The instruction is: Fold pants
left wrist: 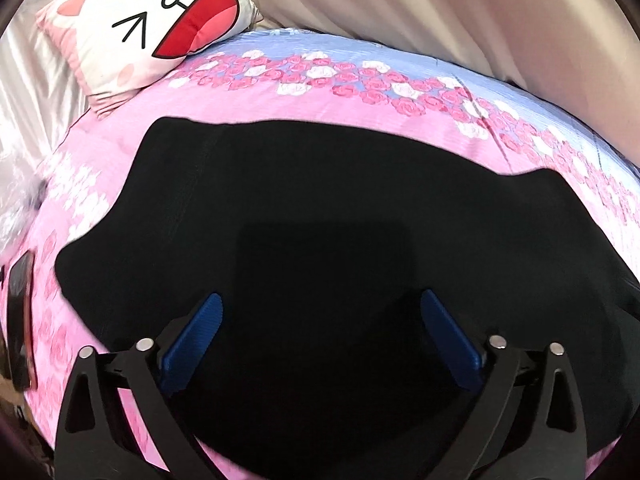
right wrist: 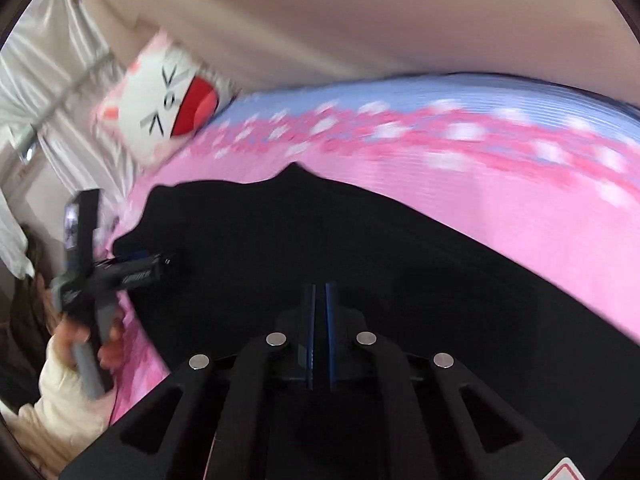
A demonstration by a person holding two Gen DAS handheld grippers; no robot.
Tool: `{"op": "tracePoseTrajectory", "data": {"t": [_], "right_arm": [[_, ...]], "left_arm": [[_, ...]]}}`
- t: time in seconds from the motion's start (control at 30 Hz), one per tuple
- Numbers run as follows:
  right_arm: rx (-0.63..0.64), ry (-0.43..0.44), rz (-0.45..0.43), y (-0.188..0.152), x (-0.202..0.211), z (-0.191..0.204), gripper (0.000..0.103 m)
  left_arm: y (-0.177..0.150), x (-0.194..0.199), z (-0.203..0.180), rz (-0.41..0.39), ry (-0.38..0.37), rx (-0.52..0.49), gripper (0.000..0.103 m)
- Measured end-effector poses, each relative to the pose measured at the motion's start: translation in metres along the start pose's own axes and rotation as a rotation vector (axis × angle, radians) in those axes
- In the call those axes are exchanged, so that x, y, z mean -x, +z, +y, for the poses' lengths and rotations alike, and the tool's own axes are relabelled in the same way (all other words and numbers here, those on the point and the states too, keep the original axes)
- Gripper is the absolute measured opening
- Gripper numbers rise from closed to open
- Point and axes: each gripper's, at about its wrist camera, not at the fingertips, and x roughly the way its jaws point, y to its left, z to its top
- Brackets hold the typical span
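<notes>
The bed [left wrist: 132, 128], covered in a pink sheet with a band of roses and a blue strip along its far edge, carries everything here; its broad flat top is presumably why the folding is done on it. Beige curtains [left wrist: 440, 12] hang just beyond the far edge.

The black pants [left wrist: 320, 200] lie spread across the middle of the bed, reaching to the near edge and running out towards the right edge. The cloth is so dark that creases and layers hardly show, so I cannot tell how many folds are already made; the outline is wide and lumpy, not a neat rectangle, which suggests the folding is unfinished.

A cat-face pillow [left wrist: 148, 28] sits at the far left corner, well apart from the pants and clear of the working area.

The left gripper [left wrist: 322, 336] hovers over the near part of the pants with its blue fingers [left wrist: 200, 332] spread wide and nothing between them, probably free to take a new hold or smooth the fabric. It also shows in the right wrist view, held near the bed's left edge.

The right gripper [right wrist: 320, 320] has its fingers pressed together over the black cloth. That view is blurred by motion, and I cannot tell whether a layer of fabric is pinched between them.

A dark flat object [left wrist: 20, 320], perhaps a phone, lies at the left edge.
</notes>
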Motion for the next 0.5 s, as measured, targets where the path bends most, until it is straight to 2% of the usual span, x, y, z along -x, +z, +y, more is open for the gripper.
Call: {"op": "tracePoseTrajectory", "data": {"t": [0.13,0.23,0.3,0.4,0.47,0.5], "right_arm": [[0.051,-0.090,0.040,0.043,-0.059,0.004,0.000],[0.015,-0.057,0.027,0.061,-0.068,-0.009,0.000],[0.018,-0.065,0.013,0.062,-0.068,-0.008,0.000],[-0.023,-0.051,-0.024,0.052,-0.048,-0.003,0.002],[-0.007,-0.038,-0.080,0.036,-0.020,0.001,0.002],[0.009,-0.056,-0.114,0.019,0.004,0.001,0.002]], "left_arm": [[0.014,-0.011,0.002,-0.013,-0.004,-0.019,0.098],[0.022,-0.018,-0.001,-0.040,0.005,-0.043,0.098],[0.025,-0.020,-0.003,-0.055,0.014,-0.050,0.098],[0.027,-0.018,0.000,-0.057,0.000,-0.036,0.098],[0.023,-0.007,0.007,-0.066,-0.008,-0.014,0.098],[0.017,0.008,0.013,-0.095,-0.018,-0.004,0.098]]}}
